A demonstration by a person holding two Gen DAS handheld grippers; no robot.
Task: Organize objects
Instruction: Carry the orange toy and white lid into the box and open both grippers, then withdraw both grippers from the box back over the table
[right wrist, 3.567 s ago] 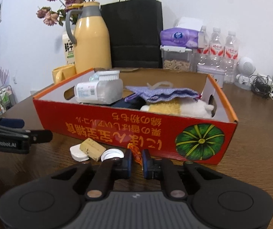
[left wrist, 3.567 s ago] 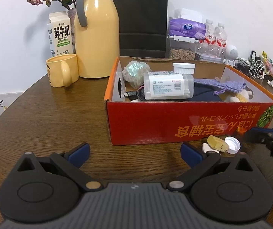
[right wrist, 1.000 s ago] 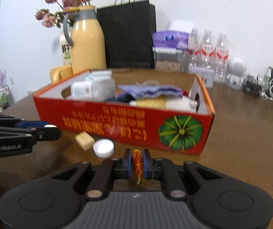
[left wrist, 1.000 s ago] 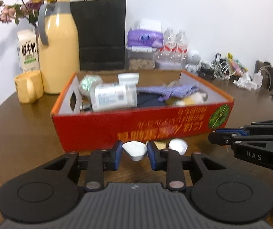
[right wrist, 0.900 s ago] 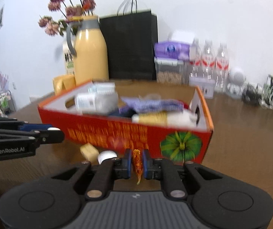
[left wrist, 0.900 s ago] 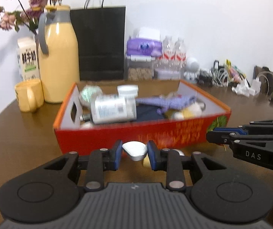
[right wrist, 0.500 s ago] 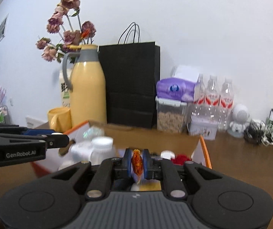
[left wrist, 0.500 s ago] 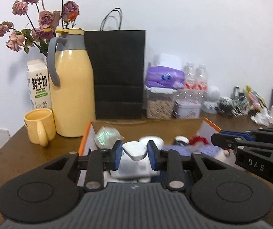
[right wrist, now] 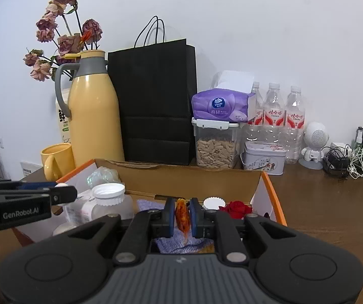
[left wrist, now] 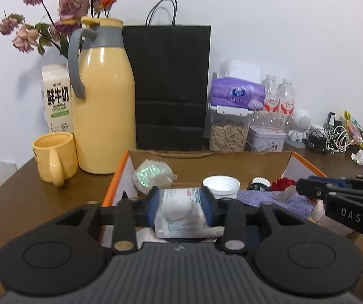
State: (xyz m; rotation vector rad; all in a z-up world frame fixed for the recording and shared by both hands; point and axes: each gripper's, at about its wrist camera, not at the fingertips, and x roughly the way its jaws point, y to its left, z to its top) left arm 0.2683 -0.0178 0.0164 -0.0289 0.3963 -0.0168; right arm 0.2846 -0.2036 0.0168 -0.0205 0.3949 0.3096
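Note:
Both grippers hover over the open orange-rimmed cardboard box (left wrist: 116,177). My left gripper (left wrist: 180,202) has its jaws opening. A small white cap (left wrist: 178,209), blurred, sits between the blue pads without being pressed, above a white plastic bottle (left wrist: 181,226) lying in the box. My right gripper (right wrist: 183,214) is shut on a small orange wrapper (right wrist: 182,216), held over a purple cloth (right wrist: 171,247). Its tip shows at the right of the left wrist view, the right gripper (left wrist: 308,188). A red rose (right wrist: 234,209) lies in the box's right end.
Behind the box stand a yellow thermos jug (left wrist: 102,111), a yellow mug (left wrist: 54,157), a milk carton (left wrist: 57,98), a black paper bag (left wrist: 168,86), a seed container (left wrist: 228,131), a tin (left wrist: 266,139) and water bottles (right wrist: 273,109). Cables (right wrist: 353,162) lie on the brown table at the right.
Both grippers rose from the table in front of the box to above its inside. The left jaws spread apart and the white cap came loose. The right still clamps the orange wrapper.

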